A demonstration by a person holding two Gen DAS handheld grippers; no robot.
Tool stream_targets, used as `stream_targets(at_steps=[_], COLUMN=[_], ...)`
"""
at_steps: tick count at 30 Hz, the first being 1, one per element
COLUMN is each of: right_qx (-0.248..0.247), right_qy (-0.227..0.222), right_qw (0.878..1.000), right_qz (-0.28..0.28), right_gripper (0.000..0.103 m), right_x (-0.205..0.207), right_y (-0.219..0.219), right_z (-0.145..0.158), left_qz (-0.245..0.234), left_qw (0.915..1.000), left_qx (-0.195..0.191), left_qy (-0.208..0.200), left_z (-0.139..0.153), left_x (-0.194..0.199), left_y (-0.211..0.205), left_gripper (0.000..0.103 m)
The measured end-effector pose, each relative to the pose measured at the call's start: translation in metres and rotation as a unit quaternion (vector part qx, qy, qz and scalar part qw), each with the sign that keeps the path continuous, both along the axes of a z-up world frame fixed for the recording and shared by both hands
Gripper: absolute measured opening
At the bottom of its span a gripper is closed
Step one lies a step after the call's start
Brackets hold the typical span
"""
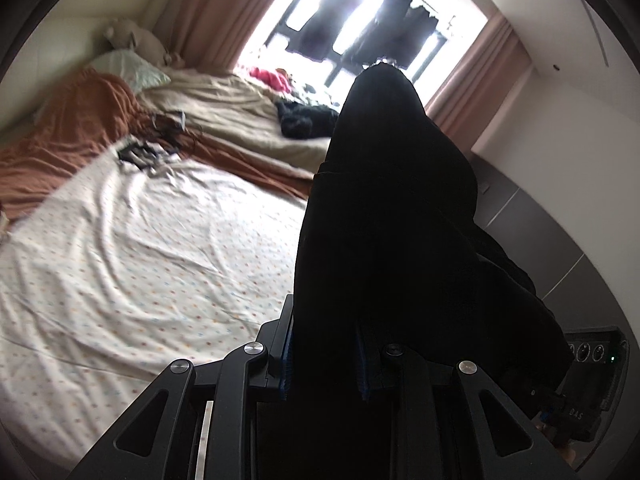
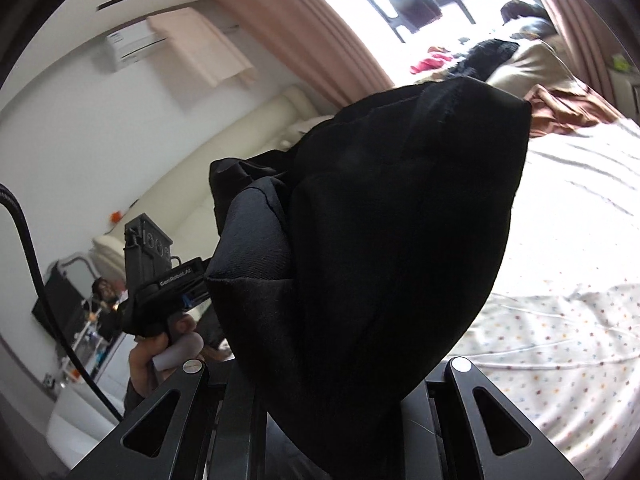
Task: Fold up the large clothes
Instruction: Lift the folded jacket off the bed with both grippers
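We have the black garment [image 1: 384,208] up in the air over the near part of the bed [image 1: 152,248], bunched and hanging between both tools. The left hand-held gripper [image 1: 326,360] has its blue pads [image 1: 285,364] standing a little apart with a thick wad of the dark cloth pressed between them, so it is pinching the garment. On the right, the right hand-held gripper [image 2: 332,412] is smothered by the same black garment [image 2: 380,240]; we cannot see its fingers at all, but the jaws sit nearly together and the cloth rises straight out of them, so we judge it is pinching fabric too.

We judge the cloth soft and limp, with no stiffness: it droops and folds over itself. It looks fairly heavy for cloth and smooth, so a thin pinch could slip. A seamed edge [image 2: 436,92] shows at the top in the right view; hems and corners like that are where we would take hold, well apart, to spread it flat on the dotted sheet [image 2: 560,340].
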State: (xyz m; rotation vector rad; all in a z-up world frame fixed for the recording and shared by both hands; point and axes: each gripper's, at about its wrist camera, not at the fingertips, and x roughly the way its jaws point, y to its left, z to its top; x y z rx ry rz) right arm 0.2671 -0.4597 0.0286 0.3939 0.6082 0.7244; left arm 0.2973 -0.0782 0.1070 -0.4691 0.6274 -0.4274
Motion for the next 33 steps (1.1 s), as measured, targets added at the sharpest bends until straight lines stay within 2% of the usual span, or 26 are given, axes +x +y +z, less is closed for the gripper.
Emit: stream_targets(at_steps=[6, 17, 26, 33], right_qx=[0.007, 0.015, -0.002, -0.021], right_qy=[-0.018, -0.054, -0.074, -0.087], right_qw=[1.0, 0.996, 0.989, 0.978], right_qz=[0.022, 0.073, 0.131, 0.187], right_gripper=[0.017, 0.017, 0.017, 0.017], right_x=[-0.028, -0.077, -0.084, -0.077], right_y=[0.038, 0.116, 0.206, 0.296], right_z=[0.022, 0.052, 0.076, 0.074], left_qz=[0.021, 0.062, 0.088, 0.135], left_qw=[0.9992, 0.9967, 0.9931, 0.987], left_qx=[0.011, 0.002, 0.01, 0.029], left_qy=[-0.031, -0.053, -0.076, -0.083], left_z=[0.03, 0.065, 0.092, 0.1], left_x=[-0.042, -0.098, -0.124, -0.133], left_y=[0.042, 0.123, 0.205, 0.282], left_gripper=[0.025, 0.024, 0.024, 0.024])
